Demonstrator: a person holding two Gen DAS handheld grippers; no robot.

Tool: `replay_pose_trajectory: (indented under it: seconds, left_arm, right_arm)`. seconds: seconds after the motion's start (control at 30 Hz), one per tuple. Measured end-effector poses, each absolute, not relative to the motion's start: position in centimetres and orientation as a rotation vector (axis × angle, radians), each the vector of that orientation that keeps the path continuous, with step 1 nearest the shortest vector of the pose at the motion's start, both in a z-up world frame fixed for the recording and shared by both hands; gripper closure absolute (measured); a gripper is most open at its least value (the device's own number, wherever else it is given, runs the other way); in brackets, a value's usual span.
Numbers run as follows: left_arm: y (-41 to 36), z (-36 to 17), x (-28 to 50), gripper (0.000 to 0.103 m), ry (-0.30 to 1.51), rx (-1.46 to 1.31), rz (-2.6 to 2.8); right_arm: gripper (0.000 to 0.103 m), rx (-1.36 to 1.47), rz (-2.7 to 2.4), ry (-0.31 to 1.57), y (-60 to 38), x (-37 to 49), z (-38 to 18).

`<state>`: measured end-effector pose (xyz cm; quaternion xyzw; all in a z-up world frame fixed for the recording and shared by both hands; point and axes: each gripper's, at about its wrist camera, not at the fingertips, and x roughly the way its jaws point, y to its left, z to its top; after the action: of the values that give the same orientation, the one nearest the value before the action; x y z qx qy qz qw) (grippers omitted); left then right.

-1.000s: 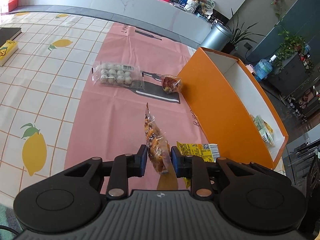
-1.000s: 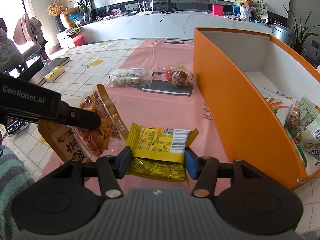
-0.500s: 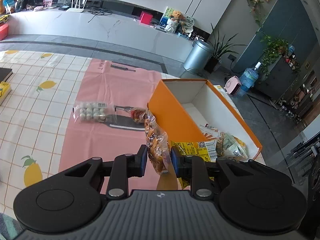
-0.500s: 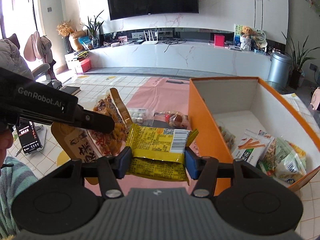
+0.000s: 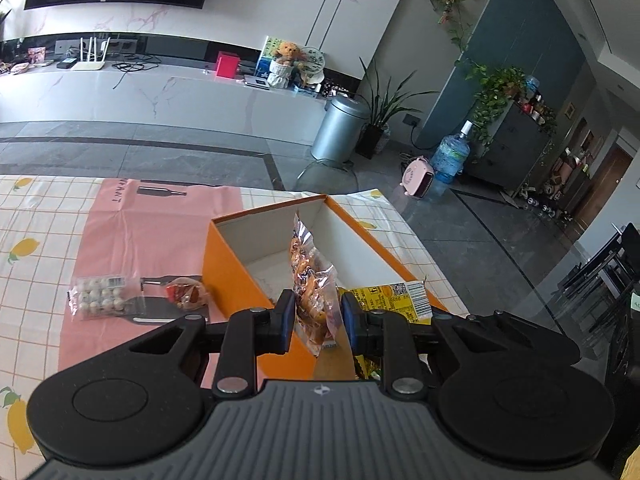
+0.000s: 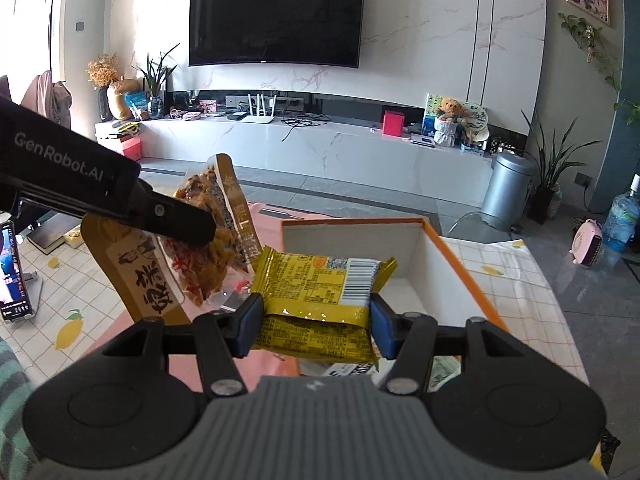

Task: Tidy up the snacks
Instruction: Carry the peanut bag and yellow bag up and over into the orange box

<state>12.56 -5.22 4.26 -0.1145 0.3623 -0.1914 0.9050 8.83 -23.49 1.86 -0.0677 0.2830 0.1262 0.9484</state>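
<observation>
My left gripper (image 5: 318, 316) is shut on a clear pouch of brown snack pieces (image 5: 310, 288), held edge-on above the near end of the orange box (image 5: 228, 264). In the right wrist view that same pouch (image 6: 200, 256) hangs from the left gripper's black arm (image 6: 120, 200). My right gripper (image 6: 316, 330) is shut on a yellow snack packet (image 6: 316, 284), held over the orange box (image 6: 460, 256). The yellow packet (image 5: 394, 296) also shows at the right in the left wrist view. Box contents below are mostly hidden.
On the pink mat (image 5: 132, 232) lie a clear pack of white balls (image 5: 100, 298) and a small red snack bag (image 5: 186, 294). The lemon-print tablecloth (image 5: 36, 240) covers the table. A phone on a stand (image 6: 16, 276) is at far left.
Both grippers rose with their packets and moved from beside the orange box to above it. The mat and its two snacks dropped farther away in view.
</observation>
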Motion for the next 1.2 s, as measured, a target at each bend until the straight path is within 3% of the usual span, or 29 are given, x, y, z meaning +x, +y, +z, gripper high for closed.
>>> replay_pose_trajectory:
  seconds: [0.53,1.2]
  left_arm:
    - [-12.8,0.5,20.2,0.076,0.85,-0.172,-0.488]
    - [-12.9,-4.1,26.1,0.076,0.963,-0.035,-0.437]
  right_arm:
    - [0.049,-0.177,0.158,0.668,-30.0,14.8,-1.3]
    - [0.049,-0.252,0.332,0.784,-30.6,21.7,-5.1]
